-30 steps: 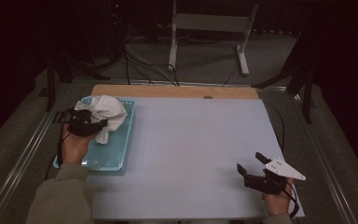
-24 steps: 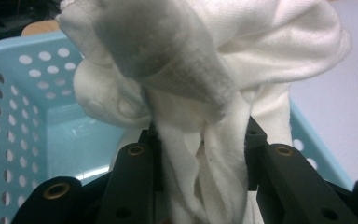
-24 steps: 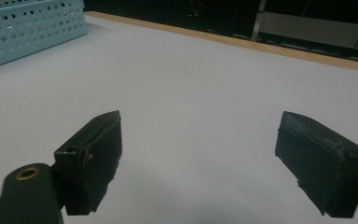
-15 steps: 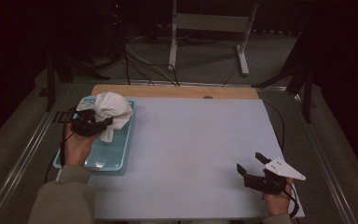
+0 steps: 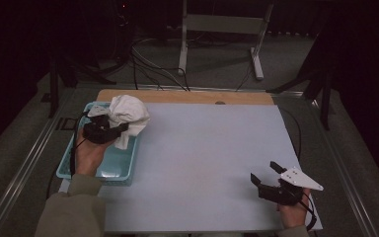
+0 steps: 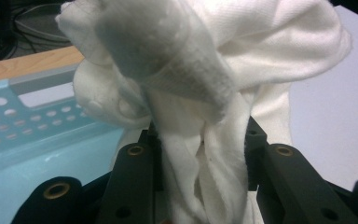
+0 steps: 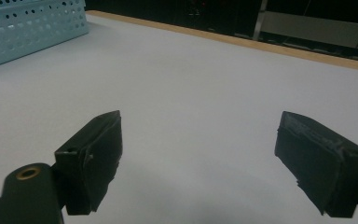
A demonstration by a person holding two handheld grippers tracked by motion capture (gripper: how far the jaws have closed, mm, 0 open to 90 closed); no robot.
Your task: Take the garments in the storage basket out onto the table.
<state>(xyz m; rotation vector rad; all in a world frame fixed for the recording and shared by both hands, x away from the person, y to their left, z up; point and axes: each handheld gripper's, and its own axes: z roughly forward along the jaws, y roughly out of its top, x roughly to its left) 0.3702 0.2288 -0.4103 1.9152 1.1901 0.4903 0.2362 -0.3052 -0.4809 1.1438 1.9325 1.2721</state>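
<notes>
Pale grey-white sheeting covers the table (image 5: 202, 163), with a strip of bare wood along its far edge. At the table's left side sits a light blue perforated basket (image 5: 123, 168). Above that basket the left gripper (image 5: 116, 131) is clamped on a crumpled white cloth (image 5: 126, 111), which bunches up over the jaws and hangs above the basket's far end. Near the table's right front corner the right gripper (image 5: 266, 173) rests with its jaws spread wide and nothing between them. Beyond the table the room is dark, with cables (image 5: 153, 64) on a grey floor and a metal stand (image 5: 222, 24).
</notes>
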